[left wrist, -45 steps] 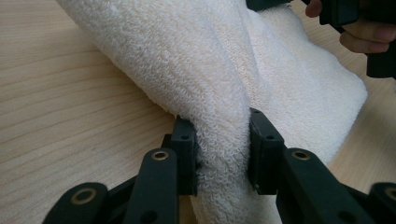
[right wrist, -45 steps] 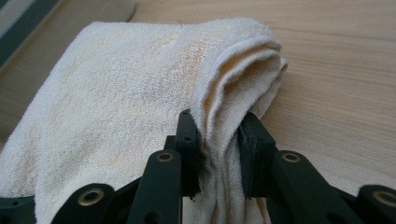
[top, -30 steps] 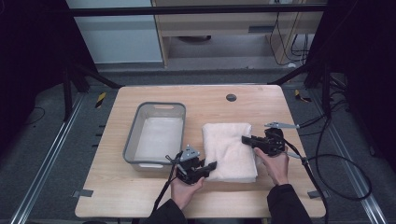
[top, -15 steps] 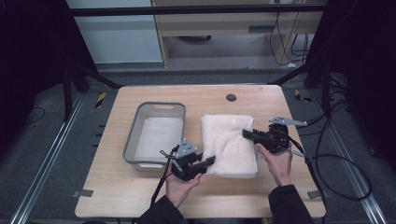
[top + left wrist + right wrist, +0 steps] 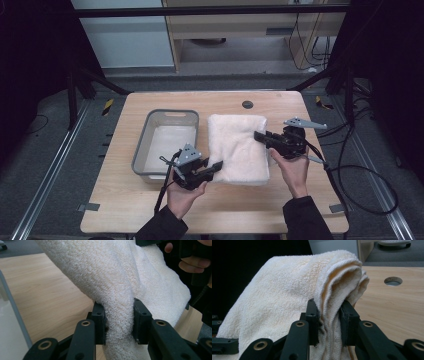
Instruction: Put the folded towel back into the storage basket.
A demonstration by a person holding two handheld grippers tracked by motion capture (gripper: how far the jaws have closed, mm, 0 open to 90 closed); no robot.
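A pale wooden surface point(image 5: 125, 210) carries everything, with a small round hole point(image 5: 247, 104) near its far edge. On the middle of it lies a folded cream towel point(image 5: 235, 145), thick and fluffy, stretching from the far side towards the person. Just beside the towel's left edge stands a grey plastic tub point(image 5: 142, 145), rectangular, with a pale bottom.

Two hands come in from the near edge, each with dark sleeves. The left hand point(image 5: 182, 195) holds the left tongs point(image 5: 218, 166) at the near left corner of the towel. In the left gripper view those tongs point(image 5: 118, 320) are clamped on a bunched fold of the towel point(image 5: 112, 277), the cloth squeezed between the black pads and rising above the wood beneath.

The right hand point(image 5: 292, 170) holds the right tongs point(image 5: 261, 136) at the right edge of the towel, about halfway along it. In the right gripper view those tongs point(image 5: 329, 322) pinch several layers of the towel point(image 5: 287, 290), whose folded edges curl open above the pads. A grey three-cornered plate point(image 5: 302, 122) sits on top of the right tongs, and a black cable point(image 5: 350, 172) trails off from them across the surface's right edge.
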